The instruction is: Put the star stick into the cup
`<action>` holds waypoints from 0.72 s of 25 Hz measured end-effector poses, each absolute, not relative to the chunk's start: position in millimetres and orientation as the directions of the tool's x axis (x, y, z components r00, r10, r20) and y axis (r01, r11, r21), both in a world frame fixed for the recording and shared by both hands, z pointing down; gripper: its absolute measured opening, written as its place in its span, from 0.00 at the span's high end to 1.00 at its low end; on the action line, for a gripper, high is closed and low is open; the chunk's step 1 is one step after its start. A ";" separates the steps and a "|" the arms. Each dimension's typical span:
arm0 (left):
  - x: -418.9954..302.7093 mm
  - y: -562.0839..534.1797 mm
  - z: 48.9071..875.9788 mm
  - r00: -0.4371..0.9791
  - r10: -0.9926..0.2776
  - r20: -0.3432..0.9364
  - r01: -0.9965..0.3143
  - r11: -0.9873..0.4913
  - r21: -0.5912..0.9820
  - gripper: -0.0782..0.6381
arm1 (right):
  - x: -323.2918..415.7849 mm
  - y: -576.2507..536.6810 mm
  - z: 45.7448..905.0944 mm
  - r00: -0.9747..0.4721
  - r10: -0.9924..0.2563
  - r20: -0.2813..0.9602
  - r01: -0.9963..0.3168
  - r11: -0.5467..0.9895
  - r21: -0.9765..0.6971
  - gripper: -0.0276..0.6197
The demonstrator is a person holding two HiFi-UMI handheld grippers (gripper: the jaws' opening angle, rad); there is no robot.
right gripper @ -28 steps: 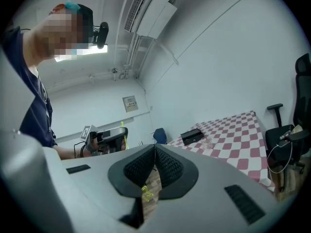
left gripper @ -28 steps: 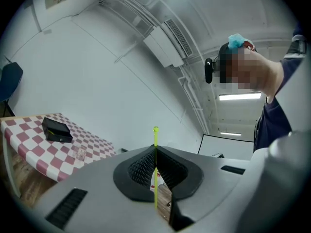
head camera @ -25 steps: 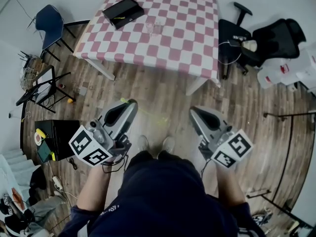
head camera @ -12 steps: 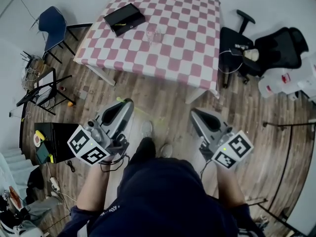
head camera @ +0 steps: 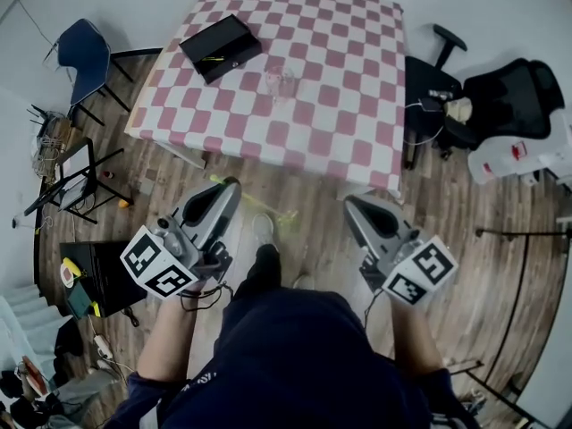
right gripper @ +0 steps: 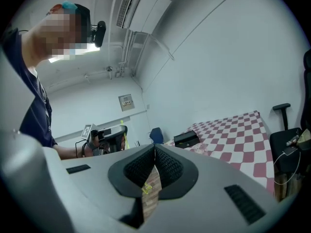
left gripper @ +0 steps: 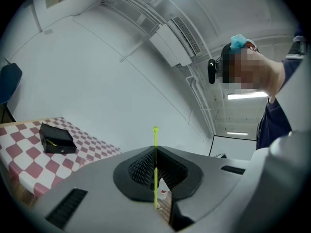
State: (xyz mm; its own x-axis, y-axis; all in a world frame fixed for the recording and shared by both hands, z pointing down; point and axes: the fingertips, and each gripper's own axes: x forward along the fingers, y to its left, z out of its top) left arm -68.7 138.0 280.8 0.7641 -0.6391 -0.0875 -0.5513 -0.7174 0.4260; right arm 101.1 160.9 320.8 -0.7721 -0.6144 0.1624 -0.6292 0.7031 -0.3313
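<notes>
A thin yellow-green star stick [head camera: 268,205] is pinched upright in my left gripper [head camera: 234,184], which is shut on it. In the left gripper view the star stick [left gripper: 155,164] shows a small ball on top, and its lower end dips below the jaws of the left gripper [left gripper: 155,149]. A clear cup [head camera: 280,80] stands near the middle of the checked table [head camera: 340,123], well ahead of both grippers. My right gripper [head camera: 350,200] is held beside the left one, shut with nothing in it. In the right gripper view, the right gripper [right gripper: 154,148] has its pads meeting.
A black box [head camera: 219,47] lies at the table's far left. A blue chair [head camera: 82,56] stands left of the table and a black office chair [head camera: 500,96] to its right. A black crate [head camera: 103,271] and metal stands sit on the wooden floor at left.
The table and cup have drawn closer in the head view as the person walks towards them. Both grippers keep the same pose, and the stick stays held.
</notes>
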 end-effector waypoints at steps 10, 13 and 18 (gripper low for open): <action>-114.1 40.9 292.1 0.780 -0.622 -0.068 -0.535 -0.718 0.446 0.85 | 52.4 70.5 328.0 -0.754 -0.625 0.201 -0.652 0.674 -0.348 0.93; -128.1 14.7 294.9 0.783 -0.619 -0.067 -0.530 -0.718 0.451 0.85 | 39.5 45.2 330.3 -0.744 -0.631 0.221 -0.665 0.661 -0.348 0.93; -148.1 -26.8 298.0 0.794 -0.604 -0.068 -0.515 -0.728 0.452 0.85 | 19.5 5.2 330.1 -0.718 -0.653 0.240 -0.692 0.635 -0.343 0.93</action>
